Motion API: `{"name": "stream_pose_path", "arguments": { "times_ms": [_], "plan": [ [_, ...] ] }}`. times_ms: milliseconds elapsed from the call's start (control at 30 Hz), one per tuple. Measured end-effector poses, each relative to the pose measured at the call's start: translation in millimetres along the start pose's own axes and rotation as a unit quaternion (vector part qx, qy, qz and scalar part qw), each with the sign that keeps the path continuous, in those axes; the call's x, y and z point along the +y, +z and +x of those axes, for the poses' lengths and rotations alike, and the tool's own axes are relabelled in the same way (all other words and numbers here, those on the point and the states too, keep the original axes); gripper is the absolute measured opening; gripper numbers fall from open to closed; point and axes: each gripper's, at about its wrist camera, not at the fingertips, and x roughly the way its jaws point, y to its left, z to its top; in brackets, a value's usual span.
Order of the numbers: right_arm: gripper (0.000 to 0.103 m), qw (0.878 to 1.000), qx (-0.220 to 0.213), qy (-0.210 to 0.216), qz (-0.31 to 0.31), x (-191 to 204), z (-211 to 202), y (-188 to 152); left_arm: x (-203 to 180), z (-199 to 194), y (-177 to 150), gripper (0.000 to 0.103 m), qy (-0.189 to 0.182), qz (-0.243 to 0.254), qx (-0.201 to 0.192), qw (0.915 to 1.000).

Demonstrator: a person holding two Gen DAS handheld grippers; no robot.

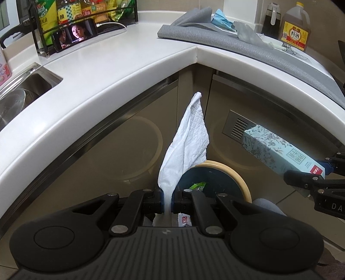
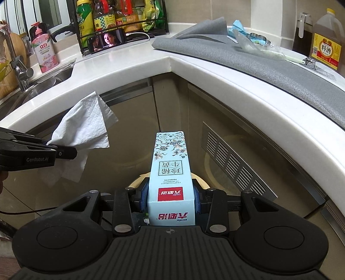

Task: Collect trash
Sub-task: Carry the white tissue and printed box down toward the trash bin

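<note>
Ahead of the left claw, the bin is half hidden by the tissue. The box covers it before the right claw.

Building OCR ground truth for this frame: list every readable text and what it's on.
"GenRobot.AI": side of the left tool.
"CRAFTSMANSHIP OF DOMESTIC PRODUCTS": upside down on the floral carton held in the right tool.
"料酒": label of the amber bottle.
"DA", cut off: right tool's body in the left wrist view.
Carton's other Chinese lettering, rack bottle labels, pink pump bottle: too small or blurred to read.
</note>
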Motion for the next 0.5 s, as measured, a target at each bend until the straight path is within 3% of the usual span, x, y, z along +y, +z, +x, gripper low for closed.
{"name": "stream_pose_path", "arguments": {
  "times_ms": [500],
  "plan": [
    [0.041,1.000,0.026,-0.002,0.002,-2.1,16.2,3.5,-2.7,19.6,3.5,0.006,-0.003,0.001,0.023,0.9997]
  ]
}}
